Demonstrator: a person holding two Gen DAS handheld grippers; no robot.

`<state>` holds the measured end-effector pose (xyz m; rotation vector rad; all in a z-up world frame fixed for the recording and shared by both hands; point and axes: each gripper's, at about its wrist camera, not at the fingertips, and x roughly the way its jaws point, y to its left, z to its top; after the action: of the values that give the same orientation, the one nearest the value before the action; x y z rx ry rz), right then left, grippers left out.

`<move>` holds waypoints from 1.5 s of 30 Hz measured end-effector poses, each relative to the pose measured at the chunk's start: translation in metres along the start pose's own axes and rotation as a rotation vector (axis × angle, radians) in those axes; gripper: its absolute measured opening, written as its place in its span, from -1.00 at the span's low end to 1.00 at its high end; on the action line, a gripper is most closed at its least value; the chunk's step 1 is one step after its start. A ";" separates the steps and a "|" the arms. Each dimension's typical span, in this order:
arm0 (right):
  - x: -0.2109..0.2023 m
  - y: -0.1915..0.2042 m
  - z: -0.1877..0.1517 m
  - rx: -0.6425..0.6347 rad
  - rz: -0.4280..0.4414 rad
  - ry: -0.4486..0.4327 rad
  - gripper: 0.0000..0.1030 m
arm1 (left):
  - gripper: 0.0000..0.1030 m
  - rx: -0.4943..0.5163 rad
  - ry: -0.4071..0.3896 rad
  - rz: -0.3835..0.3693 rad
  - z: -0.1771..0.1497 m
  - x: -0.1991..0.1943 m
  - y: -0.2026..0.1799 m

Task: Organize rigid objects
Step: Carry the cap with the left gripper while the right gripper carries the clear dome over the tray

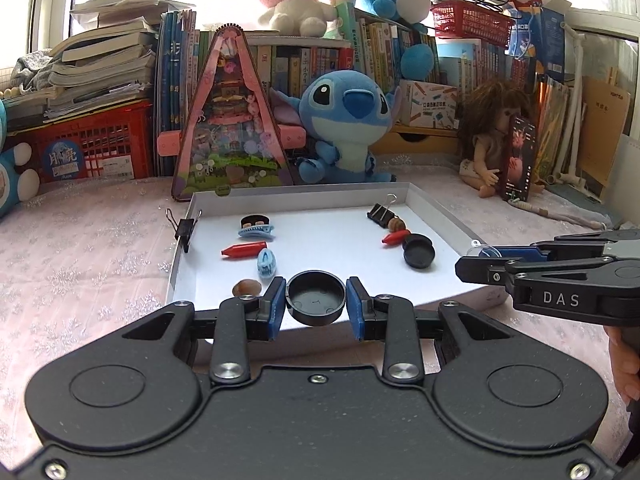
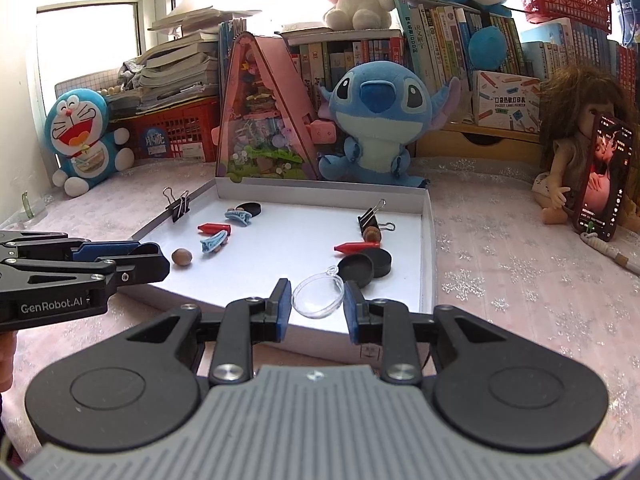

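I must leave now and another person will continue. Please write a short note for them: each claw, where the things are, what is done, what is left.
Left claw: shut on a black cap, at the white tray's near edge.
Right claw: shut on a clear half-shell, also at the near edge.
In the tray, left group: black cap, two blue clips, red crayon, nut. Right group: binder clip, nut, crayon, two black caps.
Done: most things lie in two groups.
Left: likely place both held pieces.
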<state>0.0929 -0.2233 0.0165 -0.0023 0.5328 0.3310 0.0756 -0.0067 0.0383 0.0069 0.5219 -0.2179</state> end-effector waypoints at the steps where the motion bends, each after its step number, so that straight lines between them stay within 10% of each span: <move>1: 0.002 0.000 0.001 0.004 -0.002 0.000 -0.36 | -0.41 -0.001 0.003 0.002 0.001 0.003 0.001; 45: 0.061 -0.015 0.008 0.080 -0.097 0.068 -0.36 | -0.41 -0.054 0.090 0.124 0.002 0.076 0.025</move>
<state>0.1508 -0.2182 -0.0083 0.0376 0.6113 0.2150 0.1464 0.0015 0.0013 -0.0031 0.6146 -0.0825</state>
